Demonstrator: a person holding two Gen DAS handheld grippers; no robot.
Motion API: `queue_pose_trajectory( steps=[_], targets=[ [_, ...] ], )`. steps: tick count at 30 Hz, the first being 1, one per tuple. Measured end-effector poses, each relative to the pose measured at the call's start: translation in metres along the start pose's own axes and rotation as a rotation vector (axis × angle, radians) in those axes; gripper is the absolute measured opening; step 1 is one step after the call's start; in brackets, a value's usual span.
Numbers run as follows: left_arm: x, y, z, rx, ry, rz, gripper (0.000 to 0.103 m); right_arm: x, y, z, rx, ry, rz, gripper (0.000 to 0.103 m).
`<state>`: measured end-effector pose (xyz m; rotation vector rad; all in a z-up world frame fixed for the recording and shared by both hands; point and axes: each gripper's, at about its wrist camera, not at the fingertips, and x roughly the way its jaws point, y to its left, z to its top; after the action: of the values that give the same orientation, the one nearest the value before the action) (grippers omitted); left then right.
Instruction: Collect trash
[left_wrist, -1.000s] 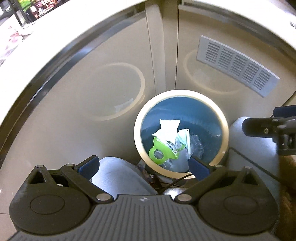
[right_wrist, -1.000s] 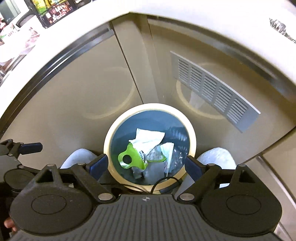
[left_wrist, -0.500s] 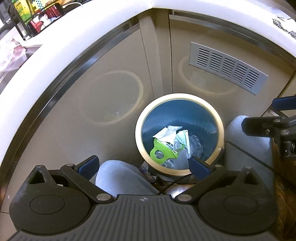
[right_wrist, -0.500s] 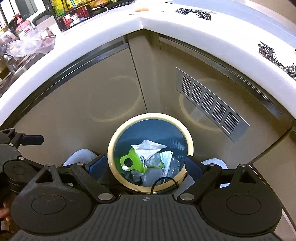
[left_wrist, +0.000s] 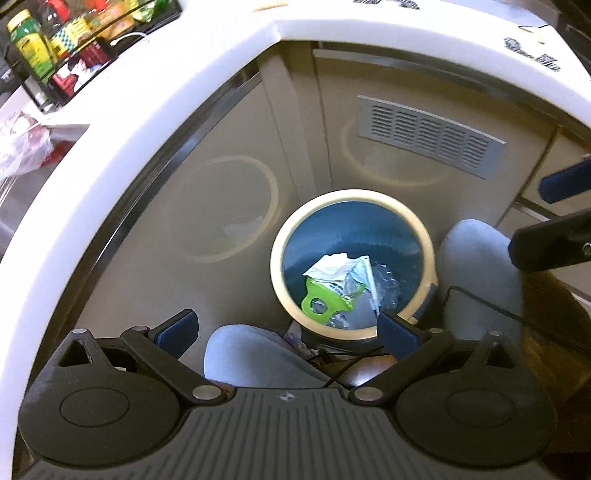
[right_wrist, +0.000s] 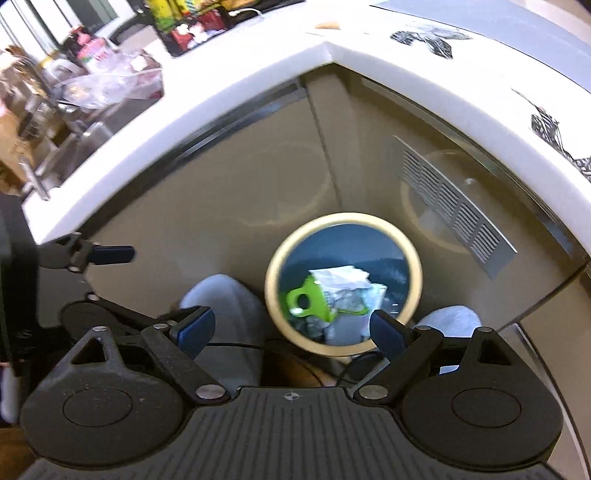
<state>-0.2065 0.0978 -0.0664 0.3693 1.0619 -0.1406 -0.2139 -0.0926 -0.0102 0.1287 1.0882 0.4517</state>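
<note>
Trash (left_wrist: 338, 286) sits down inside the round bin (left_wrist: 424, 236), below and ahead of both your grippers. You can see white paper, clear plastic and a green wrapper (left_wrist: 319, 304) with a hole in it. Your left gripper (left_wrist: 286, 326) has its jaws wide apart with nothing between them. Your right gripper (right_wrist: 290, 326) is the same, jaws wide apart and empty. The bin stands on the floor in a corner, under the white surface (left_wrist: 122, 155). A gray vent (left_wrist: 428, 134) is on the cabinet wall past the jaws, up and to the right. Your knees (left_wrist: 251, 352) in gray show just under the jaws.
</note>
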Motion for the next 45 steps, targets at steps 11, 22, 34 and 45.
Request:
queue_pose_trajectory(
  steps=[11,22,34,45],
  targets=[
    [0.028,-0.004,-0.002,-0.054,0.062,0.038,0.103,0.059,-0.016,-0.008,0.061,0.121,-0.069,0.096],
    [0.060,0.001,0.000,-0.140,0.126,0.011,0.103,0.084,-0.024,-0.014,-0.029,0.059,-0.239,0.103],
    [0.082,-0.003,0.004,-0.143,0.170,0.037,0.103,0.114,-0.031,-0.011,0.021,0.122,-0.232,0.103],
    [0.085,-0.005,0.005,-0.148,0.184,0.042,0.103,0.109,-0.036,-0.011,0.046,0.078,-0.271,0.103]
  ],
)
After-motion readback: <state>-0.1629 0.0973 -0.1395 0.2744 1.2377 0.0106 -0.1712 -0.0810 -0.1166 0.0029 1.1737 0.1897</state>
